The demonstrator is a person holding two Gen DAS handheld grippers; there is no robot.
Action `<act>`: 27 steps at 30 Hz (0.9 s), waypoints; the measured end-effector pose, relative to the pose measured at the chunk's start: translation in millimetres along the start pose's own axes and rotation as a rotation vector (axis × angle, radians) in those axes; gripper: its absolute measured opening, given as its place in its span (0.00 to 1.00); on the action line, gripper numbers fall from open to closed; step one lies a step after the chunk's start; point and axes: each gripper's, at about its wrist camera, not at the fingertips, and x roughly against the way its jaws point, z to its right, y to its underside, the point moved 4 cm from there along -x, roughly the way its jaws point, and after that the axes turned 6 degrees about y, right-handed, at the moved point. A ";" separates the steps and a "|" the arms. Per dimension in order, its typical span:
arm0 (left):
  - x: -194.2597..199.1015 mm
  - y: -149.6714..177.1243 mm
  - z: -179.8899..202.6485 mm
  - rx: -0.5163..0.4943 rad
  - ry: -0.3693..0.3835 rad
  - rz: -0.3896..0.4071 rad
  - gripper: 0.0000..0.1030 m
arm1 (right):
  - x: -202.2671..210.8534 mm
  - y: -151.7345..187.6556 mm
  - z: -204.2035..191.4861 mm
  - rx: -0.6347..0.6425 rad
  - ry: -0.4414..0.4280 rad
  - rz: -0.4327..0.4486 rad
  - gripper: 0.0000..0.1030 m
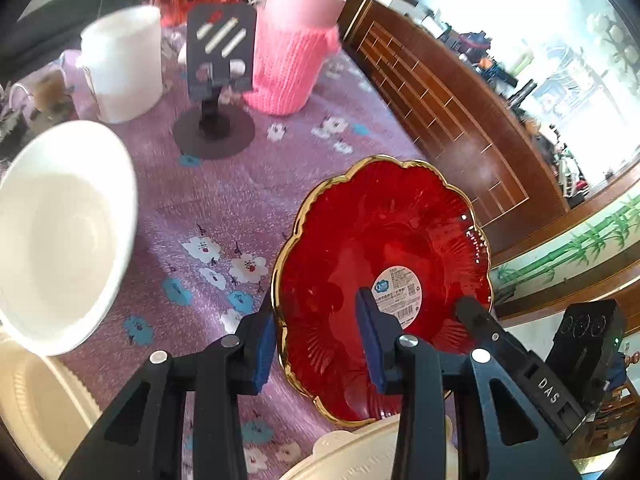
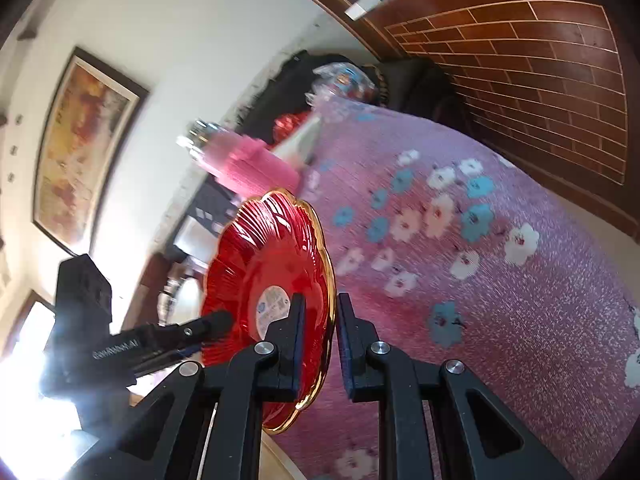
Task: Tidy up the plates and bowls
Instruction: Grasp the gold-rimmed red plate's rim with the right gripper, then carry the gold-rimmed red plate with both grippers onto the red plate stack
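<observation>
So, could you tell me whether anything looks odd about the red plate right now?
Yes: the red plate is tilted up off the purple tablecloth, pinched at its gold rim by both the left tongs and the right tongs, and a paper label is stuck on it.

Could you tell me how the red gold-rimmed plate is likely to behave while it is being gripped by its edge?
The red plate looks like glossy ribbed glass, so it is probably stiff, fragile and slippery against the pads. Both grippers, left and right, pinch only its scalloped rim, so it may pivot or slip if tilted.
</observation>
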 end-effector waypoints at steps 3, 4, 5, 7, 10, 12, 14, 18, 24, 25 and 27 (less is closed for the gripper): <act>18.8 3.3 4.0 -0.002 0.000 0.030 0.35 | 8.7 -3.7 -9.1 0.009 -0.039 0.021 0.16; 25.3 3.2 5.0 -0.003 -0.001 0.042 0.35 | 11.0 -4.9 -15.0 0.020 -0.052 0.025 0.16; 33.8 3.0 4.8 -0.003 0.000 0.059 0.35 | 12.3 -5.6 -19.3 0.028 -0.061 0.026 0.16; 46.4 1.7 3.8 0.003 -0.003 0.084 0.35 | 12.9 -5.5 -30.3 0.042 -0.079 0.017 0.16; 68.9 -1.0 0.3 0.015 -0.009 0.127 0.35 | 11.4 -4.8 -48.7 0.067 -0.082 0.005 0.16; 89.1 -3.2 -2.1 0.018 -0.014 0.169 0.35 | 12.5 -5.3 -66.0 0.100 -0.077 0.006 0.16; 108.7 -3.0 -5.5 0.024 -0.006 0.205 0.36 | 15.9 -6.1 -85.8 0.137 -0.083 0.012 0.16; 153.0 6.1 -17.5 0.047 0.000 0.276 0.36 | 23.6 -0.8 -126.7 0.197 -0.105 0.007 0.16; 209.9 39.7 -44.3 0.089 -0.021 0.373 0.36 | 32.8 27.0 -178.3 0.273 -0.153 -0.009 0.16; 219.0 46.9 -50.2 0.099 -0.020 0.391 0.36 | 34.3 35.8 -190.0 0.291 -0.162 -0.014 0.16; 236.4 59.1 -61.0 0.120 -0.016 0.424 0.36 | 34.9 48.5 -203.6 0.314 -0.173 -0.024 0.16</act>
